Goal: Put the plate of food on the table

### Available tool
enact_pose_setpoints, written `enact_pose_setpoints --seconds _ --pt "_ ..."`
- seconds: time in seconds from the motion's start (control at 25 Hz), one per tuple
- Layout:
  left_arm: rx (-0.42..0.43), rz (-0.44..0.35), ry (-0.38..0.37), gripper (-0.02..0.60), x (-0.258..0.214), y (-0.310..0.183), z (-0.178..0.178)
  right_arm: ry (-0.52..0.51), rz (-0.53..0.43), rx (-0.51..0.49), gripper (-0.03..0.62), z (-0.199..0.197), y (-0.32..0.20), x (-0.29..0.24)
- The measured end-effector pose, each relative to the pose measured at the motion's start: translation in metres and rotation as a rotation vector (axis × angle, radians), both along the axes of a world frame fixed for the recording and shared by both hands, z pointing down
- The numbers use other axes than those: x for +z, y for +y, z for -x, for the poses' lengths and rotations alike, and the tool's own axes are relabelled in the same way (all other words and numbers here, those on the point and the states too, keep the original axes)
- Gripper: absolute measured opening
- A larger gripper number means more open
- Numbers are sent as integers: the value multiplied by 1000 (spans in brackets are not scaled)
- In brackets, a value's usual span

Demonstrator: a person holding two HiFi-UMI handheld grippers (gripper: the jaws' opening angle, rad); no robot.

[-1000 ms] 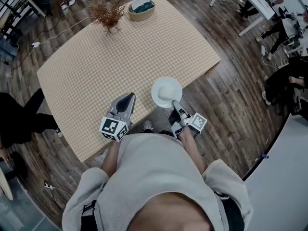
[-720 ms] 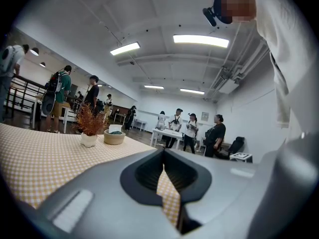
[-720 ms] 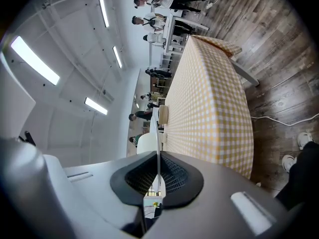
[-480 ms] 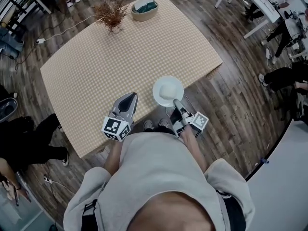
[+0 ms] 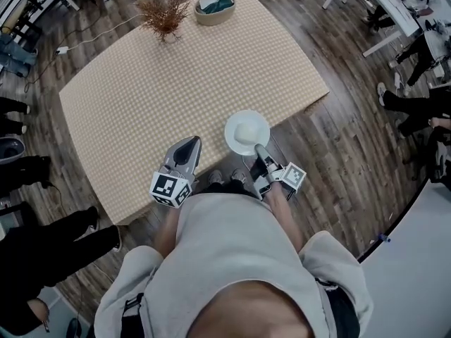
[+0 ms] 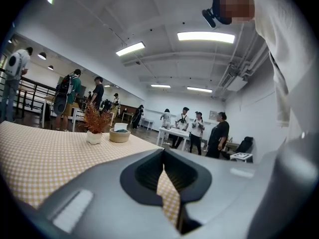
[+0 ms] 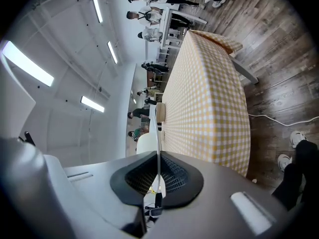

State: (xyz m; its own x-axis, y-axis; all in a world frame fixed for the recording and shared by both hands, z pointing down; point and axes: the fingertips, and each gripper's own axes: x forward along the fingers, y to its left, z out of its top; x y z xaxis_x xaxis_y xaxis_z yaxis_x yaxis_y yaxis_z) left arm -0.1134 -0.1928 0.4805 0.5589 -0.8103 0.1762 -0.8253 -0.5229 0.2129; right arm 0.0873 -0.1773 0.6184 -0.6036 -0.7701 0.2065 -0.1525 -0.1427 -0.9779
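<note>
Gripped round white ceramic plate of pale food by its near rim in right tongs; judged stiff, fragile, tilt-prone. Held left tongs closed, empty, alongside.

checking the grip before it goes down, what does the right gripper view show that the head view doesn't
Right gripper view only: the plate edge-on, its rim pinched between the fingers of the right gripper, and the ceiling lights. Head view only: the left gripper, and the plate's round outline straddling the near edge of the checked table. Both: the plate, its white food, the table and the wooden floor.
</note>
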Motion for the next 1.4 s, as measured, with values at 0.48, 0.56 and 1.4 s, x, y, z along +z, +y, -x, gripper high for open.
enact_pose_setpoints --seconds 0.48,0.56,1.4 --pt "21 117 -7 9 40 -2 -15 -4 88 -20 11 -3 9 41" --pt "20 134 -6 9 48 0 -17 -5 100 -24 9 -5 12 48" --pt "3 217 -1 9 82 6 -26 17 122 -70 11 -8 -21 82"
